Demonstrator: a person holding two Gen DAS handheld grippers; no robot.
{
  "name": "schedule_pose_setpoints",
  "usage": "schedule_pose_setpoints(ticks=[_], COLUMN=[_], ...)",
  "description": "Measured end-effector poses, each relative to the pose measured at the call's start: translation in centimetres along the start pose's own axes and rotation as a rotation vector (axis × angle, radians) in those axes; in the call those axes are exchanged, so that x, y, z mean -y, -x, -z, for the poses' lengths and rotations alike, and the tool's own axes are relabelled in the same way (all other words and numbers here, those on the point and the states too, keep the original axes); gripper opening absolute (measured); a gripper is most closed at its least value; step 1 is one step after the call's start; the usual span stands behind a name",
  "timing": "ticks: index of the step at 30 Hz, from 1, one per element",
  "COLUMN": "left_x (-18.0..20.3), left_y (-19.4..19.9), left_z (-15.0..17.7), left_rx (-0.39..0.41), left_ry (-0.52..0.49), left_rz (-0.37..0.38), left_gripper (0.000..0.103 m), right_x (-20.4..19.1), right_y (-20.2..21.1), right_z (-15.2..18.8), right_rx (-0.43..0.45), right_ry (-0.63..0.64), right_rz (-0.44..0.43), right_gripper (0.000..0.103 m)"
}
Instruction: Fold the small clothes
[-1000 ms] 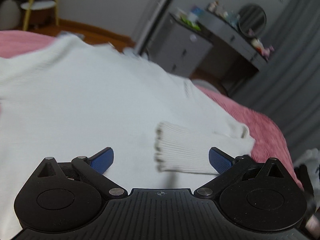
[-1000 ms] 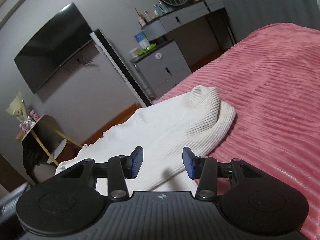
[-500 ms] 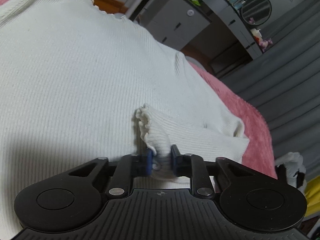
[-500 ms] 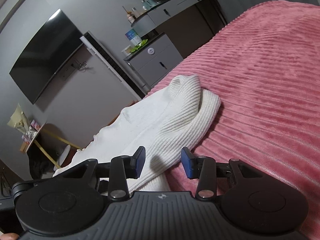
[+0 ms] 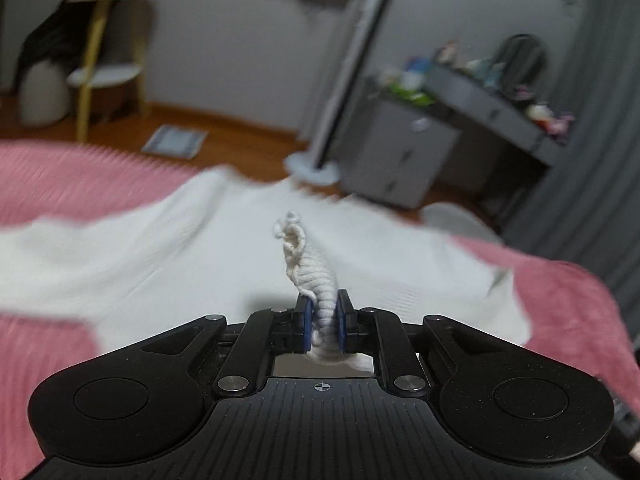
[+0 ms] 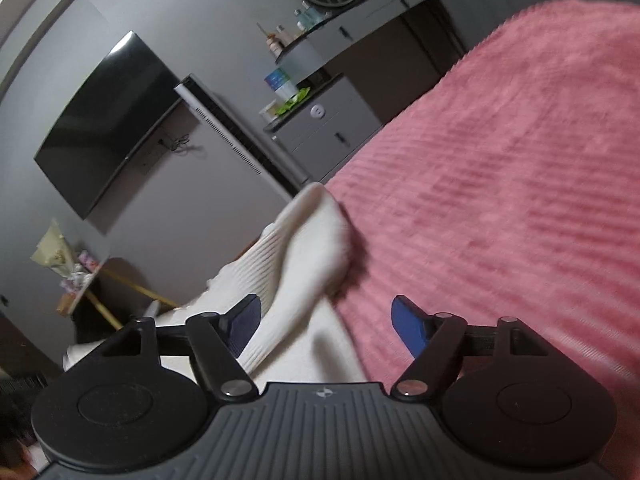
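Observation:
A white ribbed knit sweater (image 5: pixel 168 256) lies spread on the pink bedspread (image 5: pixel 52 184). My left gripper (image 5: pixel 323 322) is shut on the sweater's sleeve cuff (image 5: pixel 308 268), whose frilled end sticks up between the blue pads, lifted above the sweater's body. In the right wrist view the sweater (image 6: pixel 296 256) runs up the left of centre on the bedspread (image 6: pixel 500 168). My right gripper (image 6: pixel 326 320) is open, with its jaws wide apart over the sweater's edge and nothing held.
Beyond the bed's far edge are a wooden floor, a white tower fan (image 5: pixel 344 80), a grey cabinet (image 5: pixel 400 152) and a dresser with a round mirror (image 5: pixel 520 64). A wall TV (image 6: pixel 108 120) and a yellow-legged side table (image 5: pixel 100 72) stand further off.
My left gripper closed on the sleeve cuff and lifted it up and away from the sweater's body. My right gripper opened wider and moved closer over the sweater's edge.

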State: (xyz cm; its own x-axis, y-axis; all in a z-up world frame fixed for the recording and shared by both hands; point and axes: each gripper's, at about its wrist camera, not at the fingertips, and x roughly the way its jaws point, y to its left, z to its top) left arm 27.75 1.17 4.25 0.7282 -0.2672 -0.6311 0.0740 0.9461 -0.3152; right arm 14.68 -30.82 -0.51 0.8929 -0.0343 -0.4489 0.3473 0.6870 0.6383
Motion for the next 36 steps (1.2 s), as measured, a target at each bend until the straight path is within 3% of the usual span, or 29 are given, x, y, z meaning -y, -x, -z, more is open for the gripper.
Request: schedule_pose_setpoints(ticks=[2, 4, 9, 13, 15, 17, 21, 26, 29, 32, 36], left_x=[-1.8, -2.5, -3.4, -4.5, -4.9, -4.8, -3.6, -2.2, -2.3, -3.5, -5.4], left_y=[-0.9, -1.6, -1.5, -2.8, -3.1, -2.9, -2.5, -1.9, -1.8, -3.0, -4.2], left_z=[0.9, 1.6, 1.7, 1.7, 1.7, 1.7, 0.8, -1.6, -2.4, -2.0, -0.6], left_rx=[-0.042, -0.062, -0.049, -0.071, -0.082, -0.073, -0.039, 0.065, 0.107, 0.082, 0.001], left_ry=[0.036, 0.048, 0.07, 0.14, 0.175, 0.165, 0.095, -0.056, -0.087, -0.072, -0.017], left_rz=[-0.066, -0.101, -0.077, -0.048, -0.04, -0.025, -0.012, -0.058, -0.094, -0.148, -0.172], left_gripper=[0.015, 0.019, 0.051, 0.045, 0.024, 0.018, 0.014, 0.014, 0.014, 0.017, 0.036], right_x=[0.1, 0.2, 0.0, -0.1, -0.1, -0.3, -1.2, -1.6, -1.8, -2.0, -2.1], right_y=[-0.6, -1.2, -1.9, -2.1, -2.0, -1.8, -1.9, -2.3, -2.3, -2.5, -2.9], right_z=[0.3, 0.5, 0.6, 0.8, 0.7, 0.6, 0.7, 1.2, 1.4, 1.7, 2.1], right_rx=[-0.022, -0.04, -0.036, -0.03, -0.019, 0.001, 0.001, -0.03, -0.027, -0.041, -0.064], right_ry=[-0.017, -0.019, 0.005, -0.001, 0.003, 0.023, 0.071, 0.081, 0.091, 0.097, 0.114], right_rz=[-0.029, -0.045, -0.053, -0.051, -0.05, -0.05, -0.076, -0.088, -0.089, -0.086, -0.078], right_gripper=[0.053, 0.047, 0.041, 0.036, 0.032, 0.024, 0.018, 0.018, 0.018, 0.019, 0.019])
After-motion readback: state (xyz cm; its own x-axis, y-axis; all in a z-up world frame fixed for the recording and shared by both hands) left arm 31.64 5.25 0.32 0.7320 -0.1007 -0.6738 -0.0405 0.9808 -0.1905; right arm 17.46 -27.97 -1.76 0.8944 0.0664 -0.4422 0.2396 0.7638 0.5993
